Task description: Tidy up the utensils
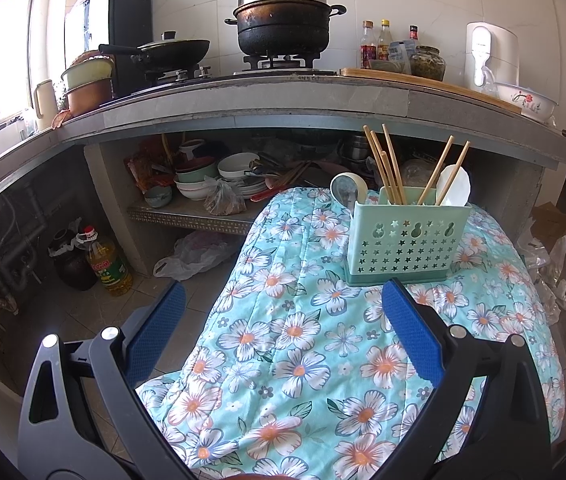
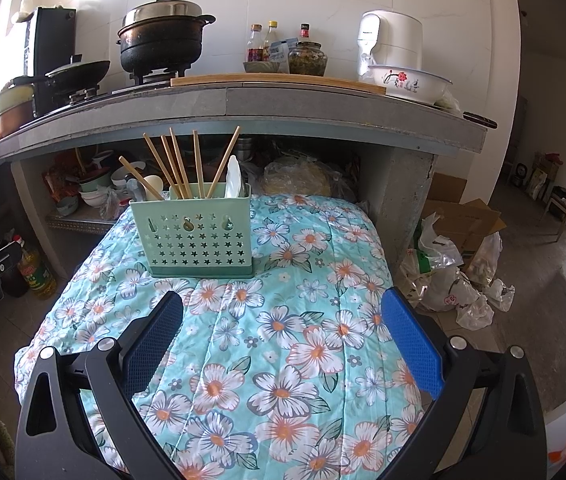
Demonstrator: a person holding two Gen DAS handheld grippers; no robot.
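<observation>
A mint green utensil holder [image 1: 403, 246] [image 2: 193, 236] with star cut-outs stands upright on the floral cloth [image 1: 303, 340] [image 2: 283, 320]. Several wooden chopsticks [image 1: 387, 164] [image 2: 179, 164] stick up out of it, along with a white spoon [image 1: 453, 186] [image 2: 233, 178] and a ladle-like spoon [image 1: 347, 192] [image 2: 151, 184] at its left end. My left gripper [image 1: 283, 300] is open, held low over the cloth in front of the holder, nothing between its blue pads. My right gripper [image 2: 283, 308] is open too, likewise short of the holder and empty.
A grey counter [image 1: 283, 100] [image 2: 243, 96] runs behind with a black pot [image 1: 283, 20], a wok [image 1: 171, 50], bottles [image 2: 267, 44], a white appliance [image 2: 387, 40] and a flowered basin [image 2: 407, 82]. Bowls [image 1: 219, 180] fill the shelf below. An oil bottle [image 1: 107, 264] and plastic bags [image 2: 447, 280] sit on the floor.
</observation>
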